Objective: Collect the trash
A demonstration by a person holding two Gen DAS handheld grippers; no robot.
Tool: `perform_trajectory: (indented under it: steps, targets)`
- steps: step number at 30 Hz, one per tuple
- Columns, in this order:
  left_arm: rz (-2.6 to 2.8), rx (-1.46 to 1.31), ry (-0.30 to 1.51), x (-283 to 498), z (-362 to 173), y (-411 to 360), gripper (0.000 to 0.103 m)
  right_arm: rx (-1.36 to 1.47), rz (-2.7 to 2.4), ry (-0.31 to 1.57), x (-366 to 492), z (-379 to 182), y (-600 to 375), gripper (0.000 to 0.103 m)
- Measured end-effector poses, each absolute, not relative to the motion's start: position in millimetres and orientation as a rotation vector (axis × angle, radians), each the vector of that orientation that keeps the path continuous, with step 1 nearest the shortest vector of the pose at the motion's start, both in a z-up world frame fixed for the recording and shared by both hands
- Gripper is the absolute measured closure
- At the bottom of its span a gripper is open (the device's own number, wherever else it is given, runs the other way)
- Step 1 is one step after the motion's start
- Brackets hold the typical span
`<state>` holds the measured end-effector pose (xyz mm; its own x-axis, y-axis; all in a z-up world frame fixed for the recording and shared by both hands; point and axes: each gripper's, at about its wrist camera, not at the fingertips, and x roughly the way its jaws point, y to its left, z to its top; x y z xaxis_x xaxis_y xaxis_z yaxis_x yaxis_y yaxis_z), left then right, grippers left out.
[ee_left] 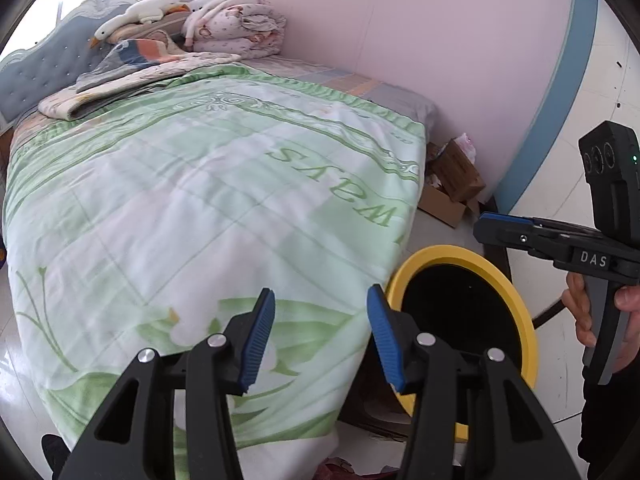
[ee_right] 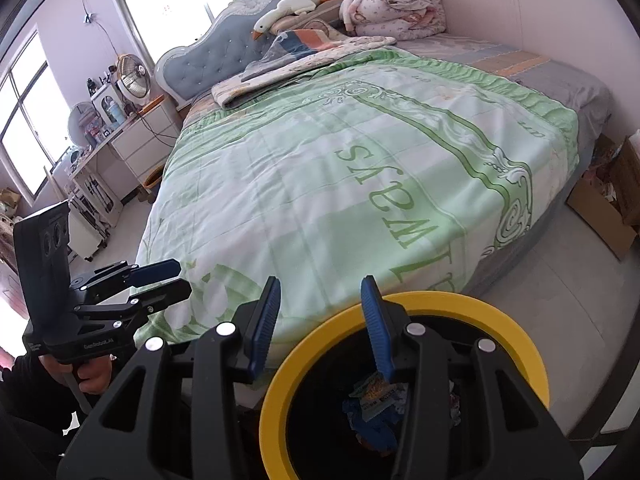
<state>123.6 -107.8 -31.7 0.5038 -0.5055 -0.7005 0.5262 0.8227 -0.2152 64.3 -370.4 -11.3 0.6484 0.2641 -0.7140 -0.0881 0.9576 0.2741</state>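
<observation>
Two blue-padded fingers (ee_left: 260, 336) of the left gripper (ee_left: 320, 336) frame the left wrist view, standing apart with nothing between them, over the foot of a bed whose green-and-white quilt (ee_left: 200, 184) hangs down toward the floor. Just right of the quilt's edge stands the yellow-rimmed bin (ee_left: 516, 292), its dark mouth partly hidden behind the right-hand finger; what lies inside cannot be made out from here. Farther right, the right gripper (ee_left: 492, 228) shows side-on, held by a hand (ee_left: 600, 312) on its grip, and its jaw gap cannot be judged from this angle. Cardboard boxes (ee_left: 456, 180) sit against the pink wall beyond the bed's corner, and a plush goose (ee_left: 140, 12) lies on folded bedding by the headboard. In the right wrist view, the right gripper (ee_right: 320, 328) hangs above the bin (ee_right: 500, 320), which stands just beside the foot of the bed; its fingers (ee_right: 374, 328) are parted and hold nothing. Down in the bin lies crumpled trash (ee_right: 376, 400), a blue and printed wrapper among it, partly covered by the gripper's frame. At the left edge the left gripper (ee_right: 172, 276) appears, its two fingers apart and empty, with a hand (ee_right: 92, 376) around its handle. A white desk (ee_right: 136, 136) crowded with small items and a fan stands by the windows.
</observation>
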Motion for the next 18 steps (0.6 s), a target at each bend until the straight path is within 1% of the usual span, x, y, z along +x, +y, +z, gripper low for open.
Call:
perform_trajectory:
  steps: [9,11,14,17,18]
  targets:
    - [-0.473,0.009,0.795,134,-33,-53,0.057,0.171,0.246,0.867,103,-20,-316,0.063]
    - [-0.437,0.007,0.782,136,-34,-41,0.057,0.177,0.260,0.876,110,-24,-306,0.059]
    - [-0.394,-0.011,0.770,137,-36,-25,0.057,0.158,0.255,0.882,118,-29,-292,0.059]
    - [-0.344,-0.030,0.758,137,-39,-9,0.048,0.172,0.262,0.894,126,-34,-285,0.057]
    - [-0.334,-0.042,0.755,137,-39,-3,0.048,0.175,0.259,0.894,128,-35,-283,0.054]
